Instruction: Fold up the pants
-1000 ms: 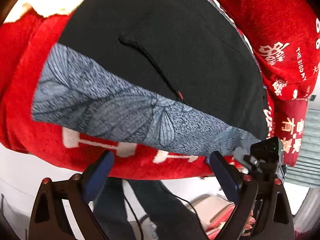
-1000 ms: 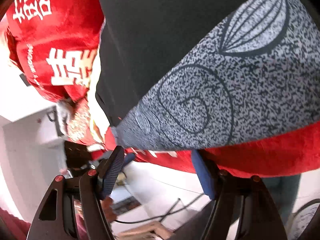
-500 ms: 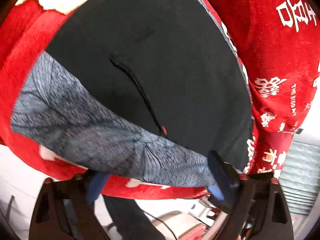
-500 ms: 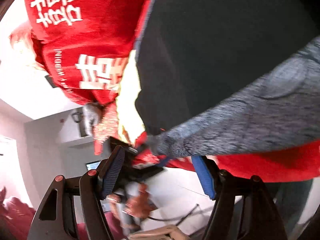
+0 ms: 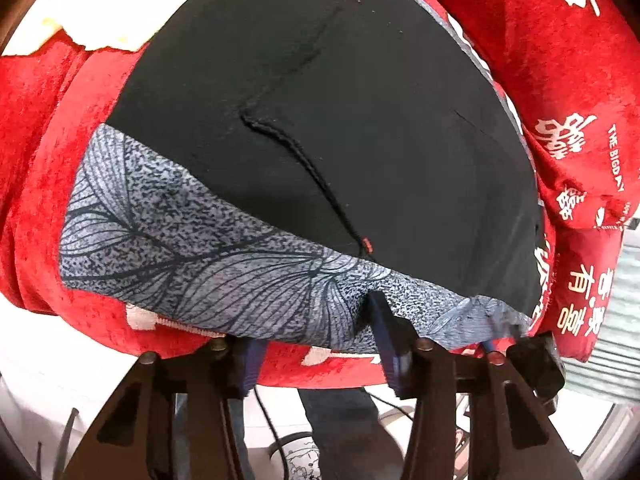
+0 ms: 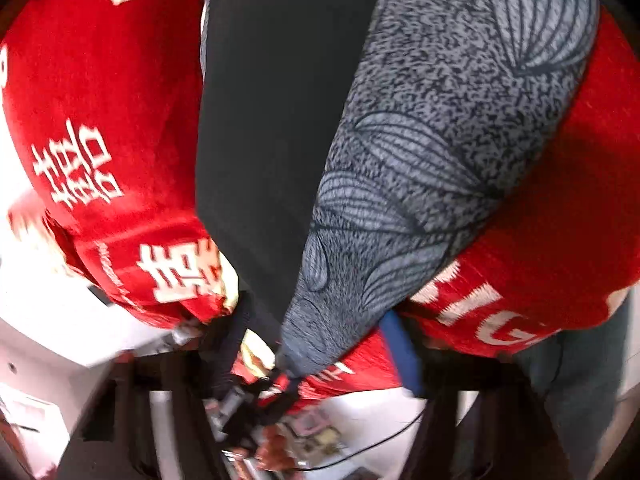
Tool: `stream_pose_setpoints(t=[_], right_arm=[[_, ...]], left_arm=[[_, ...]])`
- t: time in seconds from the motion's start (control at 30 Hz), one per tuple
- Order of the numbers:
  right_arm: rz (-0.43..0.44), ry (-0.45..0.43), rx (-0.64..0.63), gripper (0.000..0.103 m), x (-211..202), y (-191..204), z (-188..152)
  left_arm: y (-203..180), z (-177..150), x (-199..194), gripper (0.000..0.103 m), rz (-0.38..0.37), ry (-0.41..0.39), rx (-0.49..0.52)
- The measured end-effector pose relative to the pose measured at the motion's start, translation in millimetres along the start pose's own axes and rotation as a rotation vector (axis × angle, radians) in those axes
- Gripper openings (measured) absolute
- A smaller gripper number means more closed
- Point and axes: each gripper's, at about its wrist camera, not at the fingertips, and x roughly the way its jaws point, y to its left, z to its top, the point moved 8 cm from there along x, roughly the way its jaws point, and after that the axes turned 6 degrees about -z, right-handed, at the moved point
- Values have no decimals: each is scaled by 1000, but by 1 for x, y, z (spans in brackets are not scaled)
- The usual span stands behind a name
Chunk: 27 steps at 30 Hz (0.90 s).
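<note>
Currently: pants [image 5: 320, 128], black with grey leaf-print band, lie on red blanket [image 5: 40, 184]. Left hand-held gripper [image 5: 320, 340] narrowed, fingers pinching band's near edge. Left view alone shows black drawstring [image 5: 304, 164]. Right view blurred: right hand-held gripper [image 6: 316, 344] straddles band's corner; closed on cloth or not, cannot tell.

black pants [image 5: 340, 120], grey leaf-print band [image 5: 200, 256], red cloth [image 5: 32, 160]
</note>
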Motion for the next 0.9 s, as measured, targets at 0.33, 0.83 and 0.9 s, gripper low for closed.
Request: stream_pose_setpoints(t=[0.33, 0.83, 0.9], right_arm=[[-131, 120, -317, 9, -24, 97, 8], [-282, 154, -634, 11, 86, 271, 162], [-316, 156, -602, 13, 111, 263, 180]], left_arm=[[-31, 13, -39, 40, -31, -85, -96], [-121, 232, -35, 40, 50, -310, 93], [-108, 247, -15, 48, 107, -304, 51]])
